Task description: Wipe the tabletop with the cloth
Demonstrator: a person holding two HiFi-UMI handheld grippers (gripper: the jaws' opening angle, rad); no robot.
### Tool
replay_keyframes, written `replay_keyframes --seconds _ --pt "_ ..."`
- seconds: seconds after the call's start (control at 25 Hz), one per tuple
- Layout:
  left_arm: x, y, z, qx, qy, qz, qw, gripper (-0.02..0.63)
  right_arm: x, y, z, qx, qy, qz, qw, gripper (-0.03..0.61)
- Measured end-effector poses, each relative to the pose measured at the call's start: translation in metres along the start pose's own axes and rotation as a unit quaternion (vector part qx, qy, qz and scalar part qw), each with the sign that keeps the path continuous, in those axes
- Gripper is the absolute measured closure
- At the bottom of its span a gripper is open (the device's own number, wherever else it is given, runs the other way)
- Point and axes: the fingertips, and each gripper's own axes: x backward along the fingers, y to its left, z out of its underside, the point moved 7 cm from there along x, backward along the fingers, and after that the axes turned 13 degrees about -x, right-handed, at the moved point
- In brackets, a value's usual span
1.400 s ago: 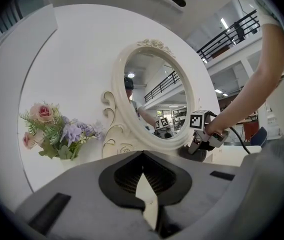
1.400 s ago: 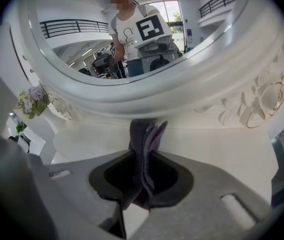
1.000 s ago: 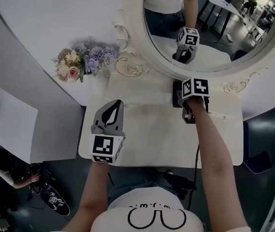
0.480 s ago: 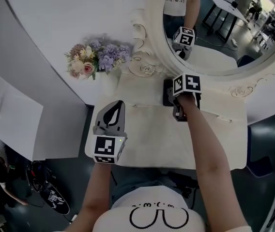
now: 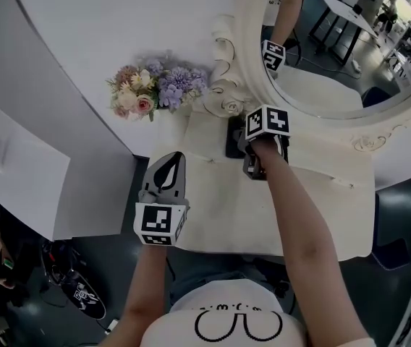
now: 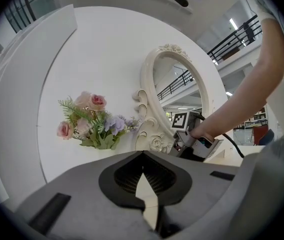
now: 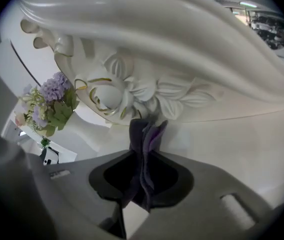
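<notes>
Head view: right gripper [image 5: 242,147] clamped on dark cloth [image 5: 232,136] by mirror frame [image 5: 225,101], flowers [image 5: 158,89] nearby; left gripper [image 5: 171,159] closed.

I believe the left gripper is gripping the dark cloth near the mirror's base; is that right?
Not quite: it is the right gripper that grips the dark cloth near the mirror's base. The right gripper view shows the cloth pinched between its jaws.
</notes>
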Motion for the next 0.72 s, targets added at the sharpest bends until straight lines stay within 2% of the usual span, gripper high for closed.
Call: replay_keyframes --seconds 0.72 --pt "0.012 0.022 0.022 0.01 0.028 -0.017 0.9994 0.615 -0.048 0.085 0.031 0.041 0.027 -0.065 0.997 0.5"
